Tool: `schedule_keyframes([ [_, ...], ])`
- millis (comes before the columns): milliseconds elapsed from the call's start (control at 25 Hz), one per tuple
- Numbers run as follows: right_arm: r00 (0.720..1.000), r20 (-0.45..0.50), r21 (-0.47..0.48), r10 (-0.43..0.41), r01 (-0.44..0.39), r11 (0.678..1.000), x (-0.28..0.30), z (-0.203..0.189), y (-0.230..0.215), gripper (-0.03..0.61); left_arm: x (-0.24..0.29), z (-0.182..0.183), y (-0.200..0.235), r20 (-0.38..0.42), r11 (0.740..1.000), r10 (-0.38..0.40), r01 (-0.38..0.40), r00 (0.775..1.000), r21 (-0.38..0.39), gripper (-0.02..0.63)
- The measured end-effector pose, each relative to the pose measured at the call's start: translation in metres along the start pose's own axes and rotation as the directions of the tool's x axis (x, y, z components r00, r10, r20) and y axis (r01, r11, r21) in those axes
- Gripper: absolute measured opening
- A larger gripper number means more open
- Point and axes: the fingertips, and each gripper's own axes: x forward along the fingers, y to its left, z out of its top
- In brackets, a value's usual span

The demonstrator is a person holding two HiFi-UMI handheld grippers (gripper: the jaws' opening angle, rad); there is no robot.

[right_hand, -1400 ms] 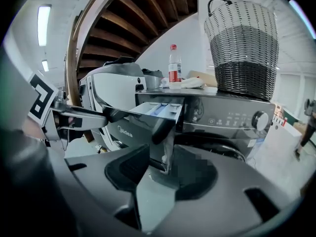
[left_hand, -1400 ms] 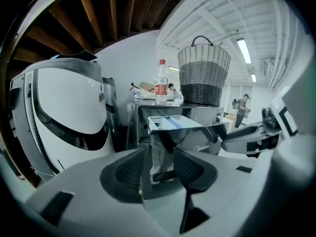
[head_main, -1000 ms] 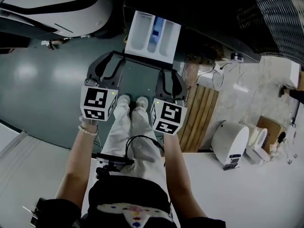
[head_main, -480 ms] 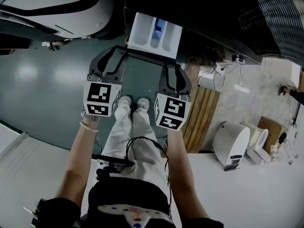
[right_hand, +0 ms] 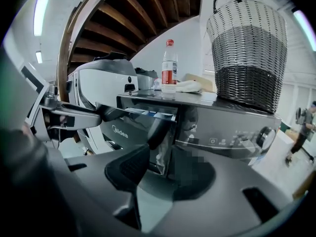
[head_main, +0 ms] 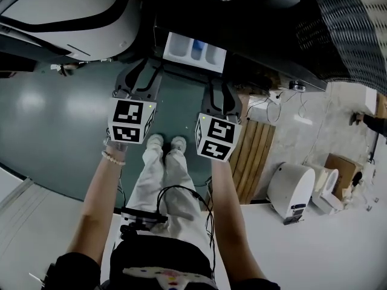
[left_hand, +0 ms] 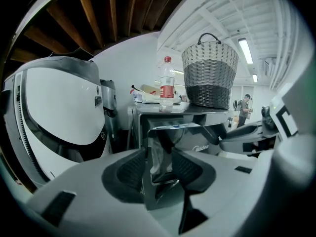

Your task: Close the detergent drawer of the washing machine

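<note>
- The detergent drawer point(head_main: 195, 50) juts a short way from the dark front of the washing machine point(right_hand: 227, 127). A narrow strip of it is uncovered.
- The left gripper point(left_hand: 159, 158) has its jaws apart, with the drawer's glossy front panel standing in the gap. I cannot tell whether the pads touch it.
- The right gripper point(right_hand: 163, 162) also has its jaws spread, and faces the drawer's right end.
- Open green floor point(head_main: 54, 113) lies behind and between the grippers. A white rounded appliance point(left_hand: 59, 112) crowds the left and wooden slats point(head_main: 254, 144) the right.
- Only the head view shows the drawer's three compartments, the middle one blue.
- Only the right gripper view shows the control panel and its dial point(right_hand: 266, 132).
- On the machine's top stand a red-labelled bottle point(right_hand: 169, 65) and a wicker basket point(right_hand: 249, 53).
</note>
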Motion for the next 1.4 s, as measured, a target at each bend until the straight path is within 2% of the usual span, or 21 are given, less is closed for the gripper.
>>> schedule_keyframes([
  [600, 0.998, 0.021, -0.005, -0.053, 0.054, 0.999, 0.040, 0.027, -0.015, 0.138, 0.041, 0.028, 0.022, 0.023, 0.998, 0.064, -0.064, 0.998, -0.005, 0.207],
  [840, 0.997, 0.022, -0.002, -0.079, 0.080, 0.997, 0.051, 0.034, -0.019, 0.140, 0.052, 0.029, 0.029, 0.016, 0.996, 0.079, -0.078, 0.997, -0.037, 0.221],
  [1040, 0.995, 0.016, 0.026, -0.098, 0.097, 0.995, 0.052, 0.036, -0.021, 0.147, 0.055, 0.029, 0.028, 0.018, 0.994, 0.081, -0.079, 0.997, -0.073, 0.221],
  [1200, 0.997, 0.028, 0.079, -0.070, 0.067, 0.995, 0.050, 0.037, -0.022, 0.144, 0.051, 0.025, 0.029, -0.005, 0.992, 0.081, -0.081, 0.997, -0.096, 0.219],
  [1280, 0.997, 0.044, 0.122, -0.064, 0.058, 0.991, 0.045, 0.038, -0.024, 0.116, 0.046, 0.023, 0.026, -0.012, 0.992, 0.075, -0.075, 0.997, -0.098, 0.210],
  [1400, 0.997, 0.060, 0.117, -0.056, 0.049, 0.992, 0.033, 0.040, -0.021, 0.098, 0.036, 0.027, 0.019, 0.008, 0.994, 0.050, -0.049, 0.999, -0.101, 0.182],
])
